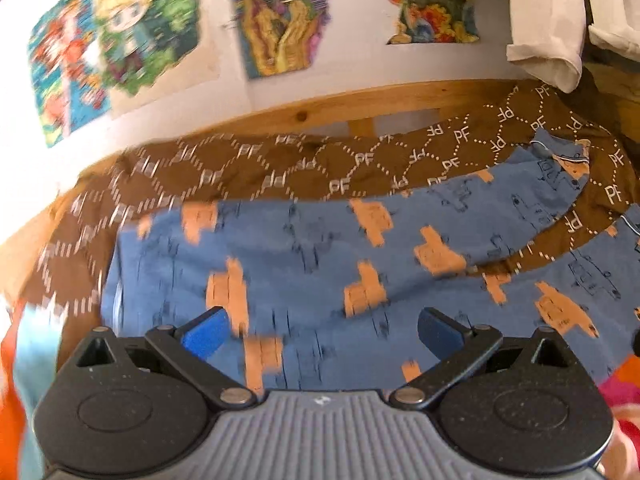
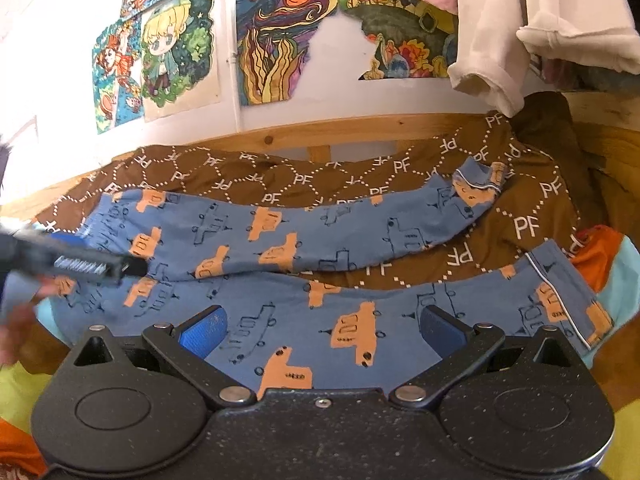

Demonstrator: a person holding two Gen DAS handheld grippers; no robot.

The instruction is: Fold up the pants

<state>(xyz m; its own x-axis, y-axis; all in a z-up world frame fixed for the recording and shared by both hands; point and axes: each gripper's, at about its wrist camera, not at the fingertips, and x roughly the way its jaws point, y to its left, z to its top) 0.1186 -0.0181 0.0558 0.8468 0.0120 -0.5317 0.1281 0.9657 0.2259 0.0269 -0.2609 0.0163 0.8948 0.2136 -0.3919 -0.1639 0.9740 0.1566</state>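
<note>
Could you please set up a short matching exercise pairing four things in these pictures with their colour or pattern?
Column one:
1. pants
2. bedspread
3. hanging garment
4. fingers of the right gripper

Column two:
A. brown with white PF letters in dotted diamonds
B. plain blue pads
C. blue with orange and outlined vehicles
D. off-white, sleeve end rolled

Pairs: 1-C, 2-A, 3-D, 4-B
</note>
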